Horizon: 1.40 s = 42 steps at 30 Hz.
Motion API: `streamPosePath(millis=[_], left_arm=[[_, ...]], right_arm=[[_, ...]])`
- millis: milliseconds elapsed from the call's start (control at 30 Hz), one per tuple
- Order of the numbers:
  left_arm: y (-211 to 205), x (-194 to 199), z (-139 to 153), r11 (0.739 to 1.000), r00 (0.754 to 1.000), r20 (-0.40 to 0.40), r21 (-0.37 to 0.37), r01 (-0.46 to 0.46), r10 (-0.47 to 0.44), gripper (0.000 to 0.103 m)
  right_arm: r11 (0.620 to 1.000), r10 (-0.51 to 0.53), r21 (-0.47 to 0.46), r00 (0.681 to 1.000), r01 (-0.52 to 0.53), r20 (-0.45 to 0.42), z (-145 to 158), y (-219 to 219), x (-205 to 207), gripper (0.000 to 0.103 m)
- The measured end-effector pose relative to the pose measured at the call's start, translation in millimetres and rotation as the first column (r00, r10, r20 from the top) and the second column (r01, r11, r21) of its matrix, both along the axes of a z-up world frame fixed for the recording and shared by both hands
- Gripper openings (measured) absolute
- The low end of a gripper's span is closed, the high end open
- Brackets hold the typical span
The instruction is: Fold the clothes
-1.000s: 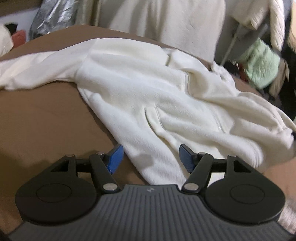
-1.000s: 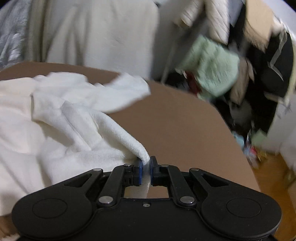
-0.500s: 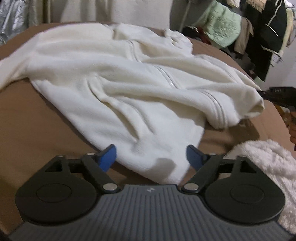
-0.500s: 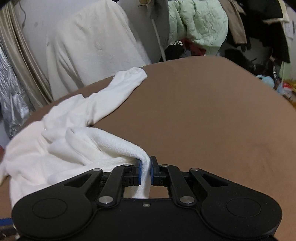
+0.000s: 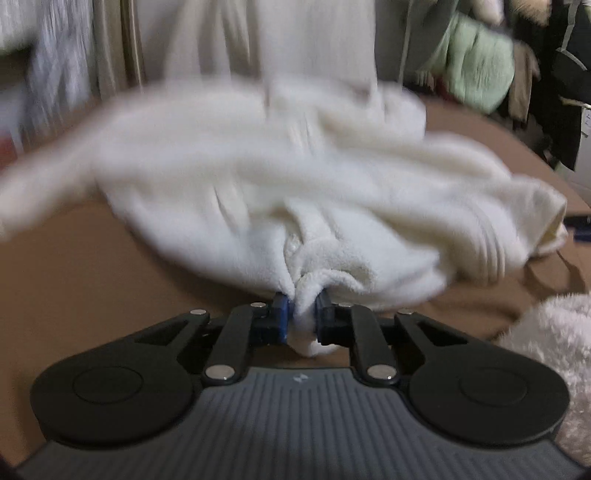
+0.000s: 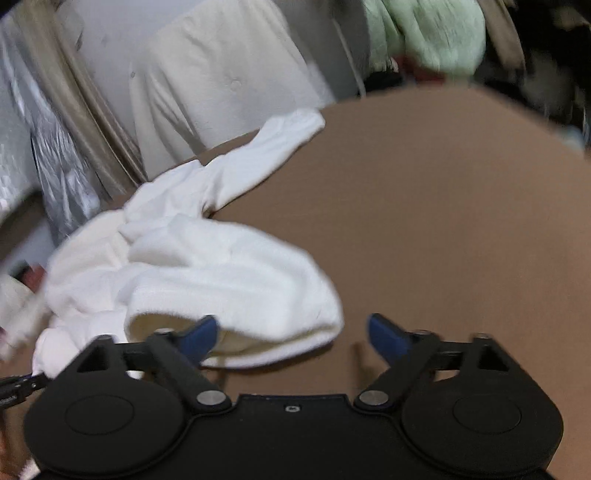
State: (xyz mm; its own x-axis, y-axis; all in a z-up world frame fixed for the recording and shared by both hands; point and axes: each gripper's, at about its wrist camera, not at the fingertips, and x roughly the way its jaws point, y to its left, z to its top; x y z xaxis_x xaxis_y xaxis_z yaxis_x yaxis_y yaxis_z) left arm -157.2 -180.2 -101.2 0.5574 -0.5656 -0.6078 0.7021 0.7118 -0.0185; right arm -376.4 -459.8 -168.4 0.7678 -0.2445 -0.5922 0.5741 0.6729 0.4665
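White fleece jacket (image 5: 295, 192): heaped on brown table (image 5: 74, 266), stretching toward 12 o'clock.
Left gripper (image 5: 301, 314): jaws closing, hem bunched between the blue pads.
Right gripper (image 6: 291, 334): jaws opening, cuff at 10 o'clock, let go.

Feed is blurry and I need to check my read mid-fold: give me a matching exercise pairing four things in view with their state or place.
1. left hand-held gripper
2. right hand-held gripper
3. white fleece jacket
4. pale green quilted garment

a. hanging in the background
b. closing, fleece pinched between its pads
c. lying crumpled on the brown surface
d. opening, nothing gripped

Pairs: 1-b, 2-d, 3-c, 4-a
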Motion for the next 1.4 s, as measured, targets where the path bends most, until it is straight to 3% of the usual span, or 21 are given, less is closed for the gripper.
streamPosePath(millis=[67,100,133,167,200,233,333,433,500,533,633,733,867,967,1000,1067,1133,1167,1267,1300,1400], left_arm=[[5,-2,10,0.999,0.998,0.012,-0.008,-0.054,0.054,0.012],[10,-1,16,0.996,0.996,-0.002,-0.029,-0.084,0.084,0.012],[17,0,24,0.992,0.993,0.004,-0.042,-0.120,0.121,0.011],[23,1,32,0.988,0.989,0.027,-0.045,-0.147,0.148,0.011],[30,2,43,0.983,0.982,0.067,-0.050,-0.175,0.178,0.011],[37,3,56,0.977,0.972,0.108,-0.057,-0.203,0.209,0.010],[68,-6,104,0.959,0.950,0.148,-0.117,-0.258,0.274,0.010],[103,-28,142,0.953,0.944,0.154,-0.129,-0.273,0.292,0.009],[112,-37,140,0.962,0.957,0.103,-0.065,-0.266,0.272,0.009],[112,-37,134,0.965,0.963,0.056,-0.011,-0.263,0.263,0.009],[100,-28,94,0.957,0.959,-0.107,0.151,-0.247,0.264,0.011],[89,-26,64,0.945,0.947,-0.183,0.241,-0.219,0.266,0.013],[89,-25,76,0.948,0.954,-0.153,0.236,-0.216,0.256,0.020],[92,-20,95,0.955,0.959,-0.136,0.200,-0.218,0.247,0.035],[94,-20,100,0.957,0.960,-0.137,0.193,-0.217,0.246,0.044],[101,-18,108,0.959,0.960,-0.142,0.181,-0.216,0.243,0.051],[103,-20,115,0.963,0.965,-0.132,0.181,-0.200,0.226,0.052],[103,-21,119,0.964,0.968,-0.127,0.182,-0.192,0.217,0.052],[105,-20,134,0.973,0.976,-0.096,0.149,-0.179,0.194,0.065],[106,-18,139,0.975,0.977,-0.087,0.131,-0.181,0.193,0.073],[104,-6,141,0.962,0.969,-0.030,0.130,-0.238,0.244,0.077]], right_arm=[[0.997,-0.010,0.073,1.000,0.009,0.007,-20,0,8,0.095],[0.997,-0.009,0.073,1.000,0.008,0.006,-27,2,13,0.095],[1.000,0.008,0.023,1.000,-0.008,0.002,-25,6,22,0.088],[0.999,0.034,-0.003,0.999,-0.034,0.000,-21,7,32,0.076],[0.998,0.061,-0.030,0.998,-0.061,-0.003,-17,9,43,0.031],[0.996,0.080,-0.050,0.997,-0.080,-0.004,-10,9,53,0.010],[0.973,0.079,-0.222,0.994,-0.059,0.080,46,22,50,0.008],[0.931,0.089,-0.364,0.976,-0.012,0.198,106,51,11,0.008],[0.919,0.067,-0.393,0.972,0.028,0.226,116,62,-15,0.008],[0.917,0.046,-0.397,0.979,0.038,0.200,111,65,-22,0.007],[0.923,-0.062,-0.380,0.998,0.051,-0.017,67,56,-24,0.007],[0.955,-0.083,-0.290,0.994,0.058,-0.074,35,47,-34,0.007],[0.941,-0.092,-0.335,0.988,0.044,-0.128,34,47,-36,0.006],[0.951,-0.090,-0.307,0.984,0.038,-0.155,38,41,-34,0.008],[0.954,-0.088,-0.298,0.979,0.029,-0.183,39,41,-32,0.010],[0.959,-0.067,-0.282,0.960,-0.013,-0.272,40,45,-27,0.017],[0.970,-0.016,-0.233,0.931,-0.075,-0.365,39,48,-29,0.053],[0.976,0.021,-0.195,0.927,-0.101,-0.375,41,48,-32,0.058],[0.982,0.162,-0.059,0.965,-0.178,-0.205,59,46,-48,0.057],[0.978,0.204,-0.016,0.969,-0.208,-0.142,64,45,-53,0.058],[0.967,0.251,-0.030,0.968,-0.251,-0.012,88,44,-47,0.066]])
